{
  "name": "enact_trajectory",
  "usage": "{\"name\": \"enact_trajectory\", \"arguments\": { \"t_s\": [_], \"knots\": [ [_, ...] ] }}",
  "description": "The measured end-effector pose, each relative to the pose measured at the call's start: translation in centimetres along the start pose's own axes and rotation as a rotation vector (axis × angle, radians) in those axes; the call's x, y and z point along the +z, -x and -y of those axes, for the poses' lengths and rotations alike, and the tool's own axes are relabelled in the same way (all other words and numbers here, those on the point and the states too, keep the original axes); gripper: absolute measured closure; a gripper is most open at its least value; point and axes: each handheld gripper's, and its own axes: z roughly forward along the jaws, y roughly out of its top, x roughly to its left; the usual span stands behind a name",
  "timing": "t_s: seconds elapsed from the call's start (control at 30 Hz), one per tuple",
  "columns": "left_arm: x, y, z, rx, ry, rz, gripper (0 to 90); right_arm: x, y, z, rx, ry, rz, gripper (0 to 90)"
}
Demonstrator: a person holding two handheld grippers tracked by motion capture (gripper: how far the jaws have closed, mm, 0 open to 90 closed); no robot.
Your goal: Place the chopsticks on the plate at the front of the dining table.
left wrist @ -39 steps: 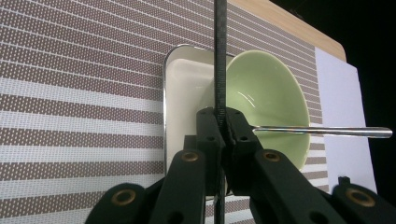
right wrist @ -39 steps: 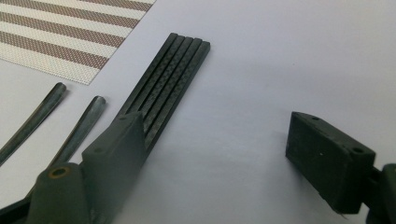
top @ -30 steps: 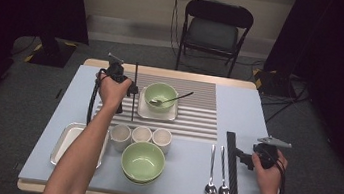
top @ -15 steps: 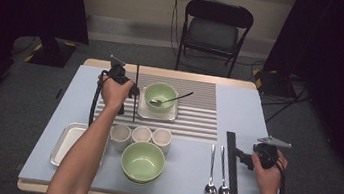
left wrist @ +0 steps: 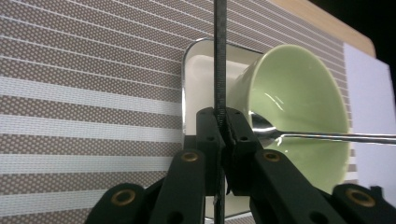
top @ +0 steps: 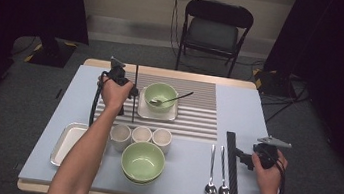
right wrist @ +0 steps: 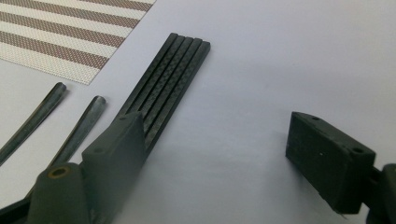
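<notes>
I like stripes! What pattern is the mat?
Brown and white stripes on the mat, best in the left gripper view.

Your left tool (top: 133,92) sits upper left on the striped mat (top: 198,115), pinching a chopstick (top: 134,97) just left of the bowl (top: 161,95) on its square plate (top: 144,111). Three cups (top: 141,134) line up below, and a bigger bowl (top: 143,161) under them. Spoons (top: 218,168) and a chopstick bundle (top: 232,160) lie lower right.

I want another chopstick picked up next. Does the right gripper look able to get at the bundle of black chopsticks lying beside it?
Probably yes: the right gripper is open, the black chopsticks lie just by its jaw on bare table, nothing covering them.
</notes>
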Motion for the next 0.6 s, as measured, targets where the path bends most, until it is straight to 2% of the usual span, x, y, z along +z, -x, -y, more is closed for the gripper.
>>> {"name": "enact_trajectory", "arguments": {
  "t_s": [0.13,0.2,0.23,0.27,0.33,0.47,0.5,0.6],
  "knots": [
    [0.3,0.1,0.1,-0.015,0.009,0.002,86.2,0.0,0.0,0.0,0.0,0.0,0.001,19.1],
    [0.4,0.2,0.1,-0.002,-0.001,-0.007,86.2,0.0,0.0,0.0,-0.001,0.001,0.001,19.1],
    [0.5,0.2,0.1,-0.001,-0.002,0.005,86.2,0.0,0.0,0.0,-0.001,0.001,0.001,19.1],
    [0.6,0.3,0.1,-0.013,0.008,0.004,86.2,0.0,0.0,0.0,-0.001,0.0,0.001,19.1],
    [0.8,0.3,0.1,0.012,-0.011,-0.002,86.2,0.0,0.0,0.0,-0.001,0.001,0.001,19.1],
    [1.2,0.4,0.2,0.012,-0.015,-0.013,86.2,0.0,0.0,0.0,-0.001,0.001,0.0,19.0],
    [1.3,0.4,0.2,-0.001,-0.004,-0.008,86.2,0.0,0.0,0.0,-0.001,0.001,0.0,19.0],
    [1.4,0.5,0.3,0.008,-0.012,-0.013,86.2,0.0,0.0,0.0,-0.002,0.001,0.0,19.0]
  ]
}}
